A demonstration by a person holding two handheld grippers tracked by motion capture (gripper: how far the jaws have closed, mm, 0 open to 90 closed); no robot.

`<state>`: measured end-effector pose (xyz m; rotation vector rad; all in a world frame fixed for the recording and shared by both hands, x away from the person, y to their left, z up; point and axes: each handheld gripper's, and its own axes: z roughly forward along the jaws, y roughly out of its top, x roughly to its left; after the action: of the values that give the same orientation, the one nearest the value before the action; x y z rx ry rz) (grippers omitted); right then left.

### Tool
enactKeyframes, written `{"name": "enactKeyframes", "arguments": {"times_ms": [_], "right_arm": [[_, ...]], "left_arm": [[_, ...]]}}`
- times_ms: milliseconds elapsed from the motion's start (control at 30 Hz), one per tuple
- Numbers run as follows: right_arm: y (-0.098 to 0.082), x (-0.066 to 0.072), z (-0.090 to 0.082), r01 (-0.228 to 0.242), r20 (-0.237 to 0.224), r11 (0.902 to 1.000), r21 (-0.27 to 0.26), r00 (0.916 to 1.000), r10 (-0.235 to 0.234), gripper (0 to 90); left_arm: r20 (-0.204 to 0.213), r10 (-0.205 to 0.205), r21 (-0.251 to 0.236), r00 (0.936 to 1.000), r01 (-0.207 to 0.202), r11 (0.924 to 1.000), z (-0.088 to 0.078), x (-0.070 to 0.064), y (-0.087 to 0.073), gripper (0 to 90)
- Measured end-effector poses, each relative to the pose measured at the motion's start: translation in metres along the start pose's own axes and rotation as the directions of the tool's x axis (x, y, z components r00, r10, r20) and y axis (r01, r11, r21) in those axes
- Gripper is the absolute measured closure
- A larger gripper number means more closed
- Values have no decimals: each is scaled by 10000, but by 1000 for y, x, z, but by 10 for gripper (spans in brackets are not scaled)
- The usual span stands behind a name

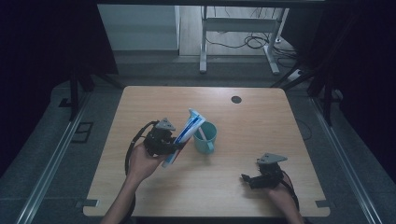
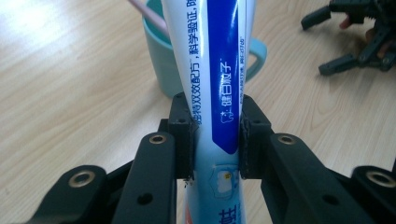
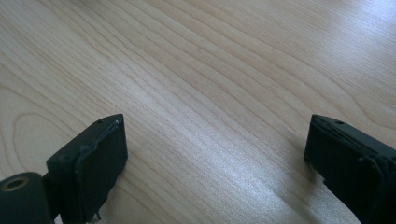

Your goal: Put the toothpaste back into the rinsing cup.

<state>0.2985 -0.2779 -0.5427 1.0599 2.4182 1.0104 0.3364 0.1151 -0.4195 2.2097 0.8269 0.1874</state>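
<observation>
Toothpaste tube (image 2: 219,70), blue band with white Chinese print "健白粒子"

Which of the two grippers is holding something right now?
The left gripper, clamped on the toothpaste tube beside the teal cup. The right gripper rests open on the table.

glossy plastic toothpaste tube (image 2: 219,70), wood-grain table (image 3: 210,70)
</observation>
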Motion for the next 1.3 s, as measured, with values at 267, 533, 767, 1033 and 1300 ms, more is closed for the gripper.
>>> {"name": "enactKeyframes", "arguments": {"times_ms": [267,533,767,1033,1300], "right_arm": [[0,0,0,19,-24,10000,-23,10000,-19,64],[0,0,0,23,-21,10000,-31,10000,-23,64],[0,0,0,33,-25,10000,-25,10000,-33,65],[0,0,0,23,-31,10000,-19,10000,-23,66],[0,0,0,41,-33,10000,-16,10000,-41,66]], "left_arm": [[-40,-67,-439,10000,65,9990,6,-1,10,716],[-52,-188,-1006,9998,182,9948,10,-1,23,716],[-114,-184,-1406,9998,166,9899,14,-2,32,716],[-173,-275,-1784,9995,240,9837,21,-1,42,716],[-352,-298,-2068,9989,219,9781,25,0,53,716]]}}
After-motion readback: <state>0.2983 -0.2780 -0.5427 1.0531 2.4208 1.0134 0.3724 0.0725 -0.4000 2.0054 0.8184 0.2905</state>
